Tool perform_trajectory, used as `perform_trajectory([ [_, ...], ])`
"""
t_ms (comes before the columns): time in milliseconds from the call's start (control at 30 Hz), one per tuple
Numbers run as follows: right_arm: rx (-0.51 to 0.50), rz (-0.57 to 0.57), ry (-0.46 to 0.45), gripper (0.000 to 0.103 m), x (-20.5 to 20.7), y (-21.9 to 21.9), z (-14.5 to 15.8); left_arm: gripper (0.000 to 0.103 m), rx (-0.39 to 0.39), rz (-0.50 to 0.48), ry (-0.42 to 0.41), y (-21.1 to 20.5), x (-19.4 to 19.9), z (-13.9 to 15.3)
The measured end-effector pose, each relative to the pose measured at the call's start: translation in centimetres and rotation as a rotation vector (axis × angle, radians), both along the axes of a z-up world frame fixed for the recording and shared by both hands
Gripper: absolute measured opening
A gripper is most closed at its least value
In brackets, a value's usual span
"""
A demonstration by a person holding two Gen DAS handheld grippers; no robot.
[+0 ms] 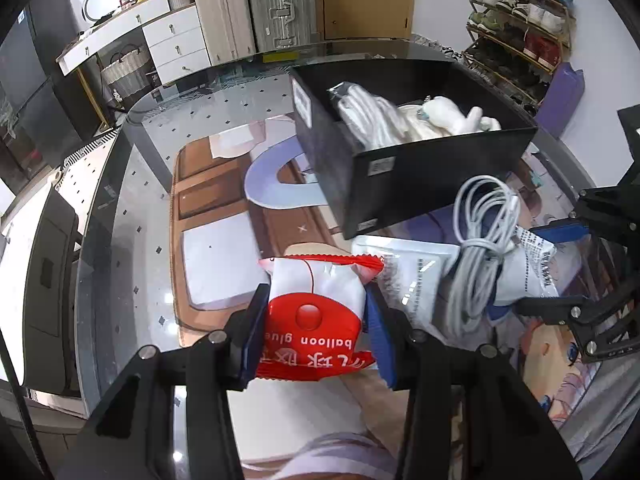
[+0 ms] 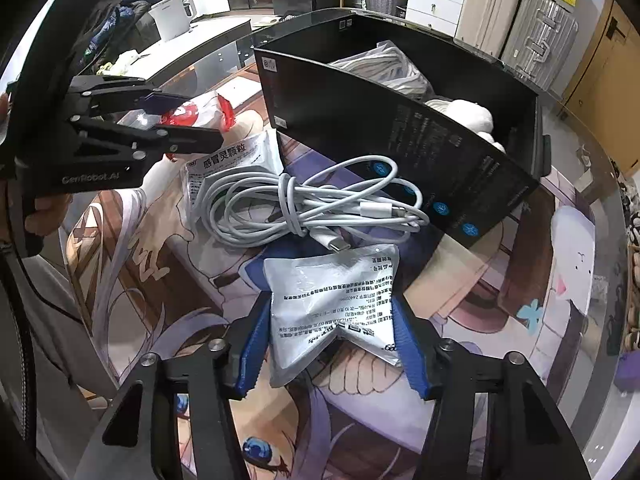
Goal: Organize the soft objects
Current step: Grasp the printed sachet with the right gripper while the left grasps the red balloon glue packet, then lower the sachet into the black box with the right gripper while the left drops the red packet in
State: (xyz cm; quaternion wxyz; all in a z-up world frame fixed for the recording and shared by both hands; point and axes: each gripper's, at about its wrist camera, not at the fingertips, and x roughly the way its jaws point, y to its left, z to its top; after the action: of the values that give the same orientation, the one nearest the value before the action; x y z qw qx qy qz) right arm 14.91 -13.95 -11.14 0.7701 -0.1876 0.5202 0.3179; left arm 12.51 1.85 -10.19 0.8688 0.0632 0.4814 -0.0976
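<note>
Red and white, the balloon glue packet point(image 1: 316, 316) is held tight between the blue pads of the left tool point(image 1: 318, 332), a little in front of the black box point(image 1: 420, 184). A silver pouch point(image 2: 334, 312) is pinched by the closed right tool point(image 2: 334, 344), also in front of the box. A white cable point(image 2: 304, 204) is coiled on the surface point(image 2: 540, 280) between the pouch and the box. A second silver pouch point(image 2: 236, 160) lies under the cable. White soft things point(image 1: 404, 120) are seen inside the box.
</note>
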Motion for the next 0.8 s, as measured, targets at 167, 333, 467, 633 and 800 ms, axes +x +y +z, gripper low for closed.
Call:
perform_trajectory([
  [167,-0.006,-0.004,-0.017,0.042,-0.9,-0.8,1.0,0.045,-0.004,-0.023,-0.042,-1.2,-1.0,1.4],
  [333,-0.001,-0.004,-0.018,0.04,-1.6,-1.8,1.9,0.045,-0.025,-0.038,-0.071,-2.0,-1.9,2.6],
  [467,0.023,-0.01,-0.033,0.039,-2.8,-2.8,3.5,0.045,-0.028,-0.05,-0.083,-2.5,-2.0,3.1],
  [633,0.07,-0.04,-0.073,0.039,-3.3,-3.7,6.1,0.045,-0.044,-0.055,-0.1,-2.8,-2.2,4.0],
  [800,0.105,-0.056,-0.113,0.039,-3.0,-2.8,7.8,0.045,-0.061,-0.058,-0.124,-3.0,-2.2,5.0],
])
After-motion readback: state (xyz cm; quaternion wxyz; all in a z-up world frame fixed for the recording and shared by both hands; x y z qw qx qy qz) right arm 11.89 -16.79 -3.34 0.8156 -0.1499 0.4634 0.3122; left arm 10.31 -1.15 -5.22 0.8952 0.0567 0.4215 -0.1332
